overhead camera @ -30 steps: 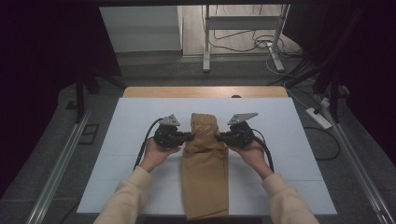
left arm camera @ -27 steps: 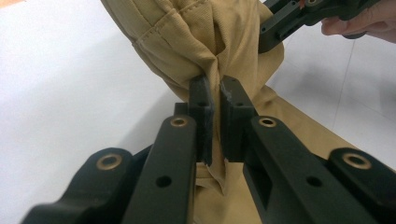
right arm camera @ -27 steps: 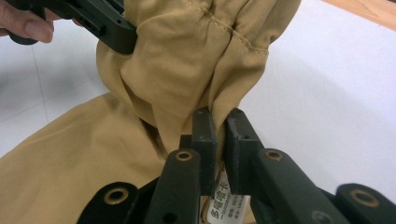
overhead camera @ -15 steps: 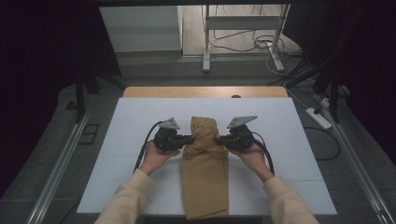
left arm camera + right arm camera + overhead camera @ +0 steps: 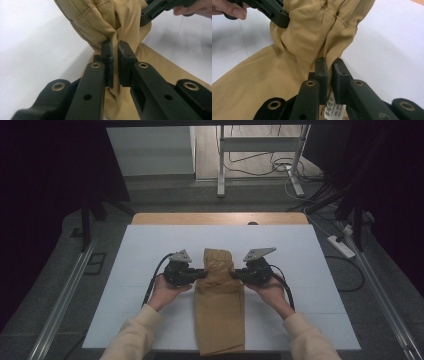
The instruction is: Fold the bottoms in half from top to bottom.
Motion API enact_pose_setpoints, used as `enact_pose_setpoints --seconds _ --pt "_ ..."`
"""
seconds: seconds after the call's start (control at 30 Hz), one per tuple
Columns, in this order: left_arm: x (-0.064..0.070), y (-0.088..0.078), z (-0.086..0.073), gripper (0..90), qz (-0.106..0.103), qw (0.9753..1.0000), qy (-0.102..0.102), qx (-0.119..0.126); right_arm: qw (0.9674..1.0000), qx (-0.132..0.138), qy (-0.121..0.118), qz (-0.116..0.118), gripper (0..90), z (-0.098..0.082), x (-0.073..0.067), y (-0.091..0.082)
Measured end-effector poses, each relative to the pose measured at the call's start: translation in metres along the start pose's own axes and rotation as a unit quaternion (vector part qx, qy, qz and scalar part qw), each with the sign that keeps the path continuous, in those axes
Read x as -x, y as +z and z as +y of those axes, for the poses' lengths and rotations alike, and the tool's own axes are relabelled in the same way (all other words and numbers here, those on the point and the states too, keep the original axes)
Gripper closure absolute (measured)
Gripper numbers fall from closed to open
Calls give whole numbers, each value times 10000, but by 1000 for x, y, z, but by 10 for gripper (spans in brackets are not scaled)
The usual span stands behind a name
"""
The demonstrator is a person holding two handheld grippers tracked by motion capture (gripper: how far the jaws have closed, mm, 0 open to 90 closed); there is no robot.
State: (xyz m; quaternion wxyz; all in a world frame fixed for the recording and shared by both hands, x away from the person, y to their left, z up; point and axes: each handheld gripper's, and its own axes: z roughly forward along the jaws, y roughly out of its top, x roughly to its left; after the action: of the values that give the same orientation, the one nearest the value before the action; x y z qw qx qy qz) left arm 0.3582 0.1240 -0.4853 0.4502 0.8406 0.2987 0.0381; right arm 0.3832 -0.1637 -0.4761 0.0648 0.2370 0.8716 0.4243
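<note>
A tan cloth garment (image 5: 220, 312) lies lengthwise on the white table top (image 5: 125, 270), its near end reaching the front edge. Its far end is bunched and lifted a little between the two grippers. My left gripper (image 5: 204, 273) is shut on the cloth's left edge; in the left gripper view the jaws (image 5: 115, 46) pinch a fold of the tan cloth (image 5: 100, 17). My right gripper (image 5: 235, 274) is shut on the right edge; its jaws (image 5: 329, 62) clamp the cloth (image 5: 317, 30) beside a white printed label (image 5: 332, 106). A hand holds each gripper.
A wooden strip (image 5: 220, 218) runs along the table's far edge. Beyond it stand a metal frame (image 5: 260, 165) and loose cables on the floor. A power strip (image 5: 341, 246) lies on the floor at the right. White table surface spreads on both sides of the garment.
</note>
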Motion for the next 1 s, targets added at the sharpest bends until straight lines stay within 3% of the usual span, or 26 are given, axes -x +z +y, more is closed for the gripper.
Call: enact_pose_setpoints --seconds 1.0 --pt "24 -5 -20 836 -136 9996 176 -155 9997 -53 -187 149 832 -20 -28 -11"
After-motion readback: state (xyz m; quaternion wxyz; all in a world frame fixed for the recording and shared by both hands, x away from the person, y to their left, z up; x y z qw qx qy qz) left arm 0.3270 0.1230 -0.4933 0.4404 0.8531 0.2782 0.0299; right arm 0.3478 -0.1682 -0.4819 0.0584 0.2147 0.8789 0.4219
